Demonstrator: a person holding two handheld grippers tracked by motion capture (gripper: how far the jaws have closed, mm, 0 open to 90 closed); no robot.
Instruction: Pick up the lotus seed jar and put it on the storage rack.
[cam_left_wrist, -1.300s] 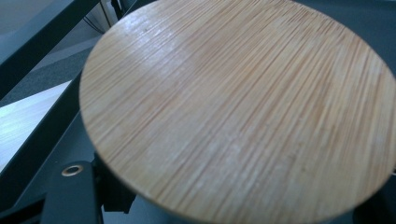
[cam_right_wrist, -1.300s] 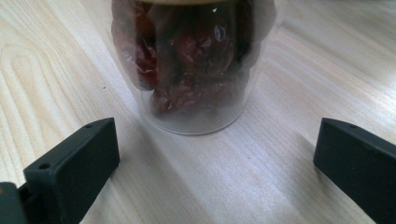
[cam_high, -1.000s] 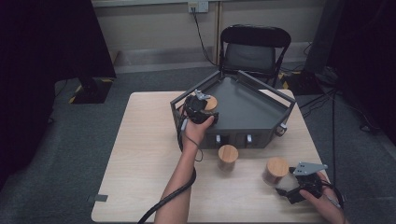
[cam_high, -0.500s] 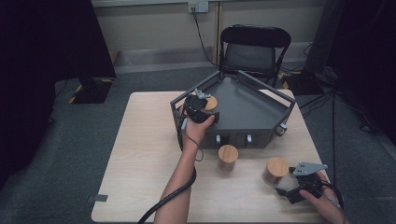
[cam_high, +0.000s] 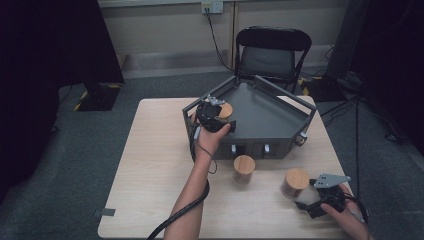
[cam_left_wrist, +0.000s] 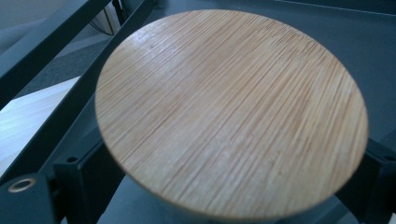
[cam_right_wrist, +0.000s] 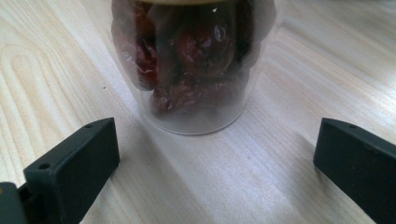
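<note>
We find the left gripper (cam_high: 216, 116) just opening its fingers around the jar (cam_left_wrist: 233, 112) set in the tray (cam_high: 270, 117). Right gripper (cam_right_wrist: 215, 158) gapes before a worktop jar (cam_right_wrist: 194, 65); next, withdraw left.

Table (cam_high: 150, 165): pale wood grain, smooth, matt. Tray (cam_high: 270, 120): dark grey, matt, metal-looking. Bamboo lid (cam_left_wrist: 233, 112): fine straight grain, soft sheen. Jar (cam_right_wrist: 196, 65): clear glossy wall, wrinkled dark-red fruit inside. Right gripper (cam_right_wrist: 215, 163): jaws matt black plastic. Chair (cam_high: 272, 55): black padded seat.
</note>
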